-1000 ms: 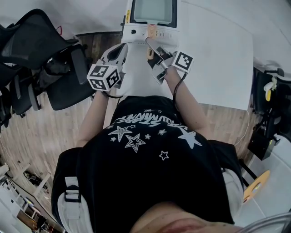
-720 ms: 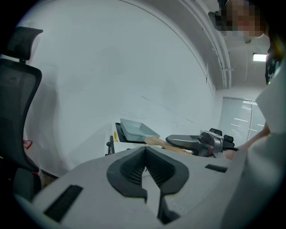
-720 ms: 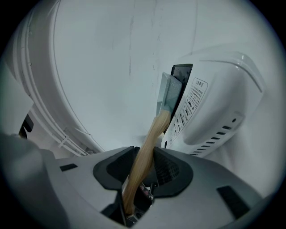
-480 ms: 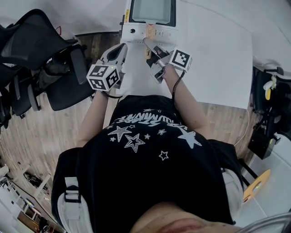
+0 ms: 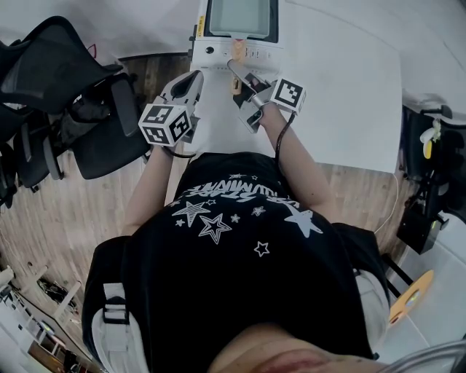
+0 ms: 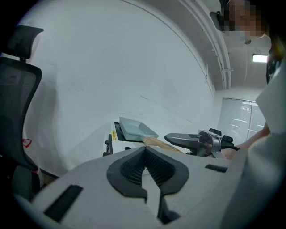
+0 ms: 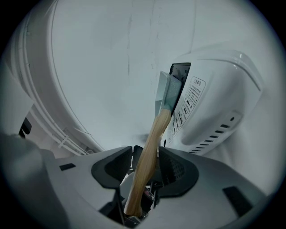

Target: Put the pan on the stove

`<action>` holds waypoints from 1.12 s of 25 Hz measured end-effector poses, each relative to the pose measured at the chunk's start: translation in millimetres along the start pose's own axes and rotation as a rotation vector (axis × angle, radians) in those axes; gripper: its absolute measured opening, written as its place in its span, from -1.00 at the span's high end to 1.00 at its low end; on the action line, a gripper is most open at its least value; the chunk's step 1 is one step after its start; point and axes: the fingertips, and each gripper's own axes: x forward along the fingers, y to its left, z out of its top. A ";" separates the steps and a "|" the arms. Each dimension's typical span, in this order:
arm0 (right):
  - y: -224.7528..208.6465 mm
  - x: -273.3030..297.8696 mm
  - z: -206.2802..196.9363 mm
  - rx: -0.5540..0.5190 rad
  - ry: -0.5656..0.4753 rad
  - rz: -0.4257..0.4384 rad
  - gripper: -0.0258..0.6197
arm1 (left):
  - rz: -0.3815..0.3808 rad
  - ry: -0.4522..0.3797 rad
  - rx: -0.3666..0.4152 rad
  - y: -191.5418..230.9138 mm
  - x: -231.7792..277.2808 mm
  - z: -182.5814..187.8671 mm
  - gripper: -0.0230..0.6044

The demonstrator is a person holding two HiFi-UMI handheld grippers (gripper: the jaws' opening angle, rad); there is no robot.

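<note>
**Releasing the pan on the stove**

The pan (image 5: 242, 18) is sitting on the stove (image 5: 218, 51) at twelve o'clock from the person, on the white table (image 5: 342, 95). The right gripper (image 7: 145, 156) has just been opening its jaws, and they are standing spread either side of the wooden handle (image 7: 152, 138), not pinching it. I'd be widening a touch more, then drawing straight back toward six o'clock so no pad is dragging the handle. The left gripper (image 6: 146, 154) is hovering at eleven o'clock, pressed together and empty.

Bright, even indoor light; heavy fisheye.
Ceiling lamp (image 6: 261, 58) glares top rt, left gripper view; white desk (image 5: 349, 87) near blown out; corners vignetted black, foreground soft.
</note>
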 end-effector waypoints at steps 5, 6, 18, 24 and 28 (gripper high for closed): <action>0.5 1.6 1.1 -0.048 0.014 0.001 0.25 | 0.001 -0.001 0.001 -0.9 0.8 1.5 0.91; 0.7 1.7 0.6 -0.054 0.020 0.000 0.24 | 0.003 -0.002 0.001 -0.9 1.1 1.6 0.91; -7.9 -16.8 0.7 -0.020 0.059 -0.035 0.16 | 0.043 -0.015 -0.012 -7.1 4.5 -0.2 0.91; -9.8 -36.9 4.5 -0.020 0.093 -0.044 0.16 | 0.093 -0.029 -0.028 -21.0 2.1 -5.0 0.91; -6.2 -50.5 -0.2 -0.049 0.131 -0.034 0.16 | 0.118 -0.029 -0.032 -33.6 -4.4 -10.7 0.91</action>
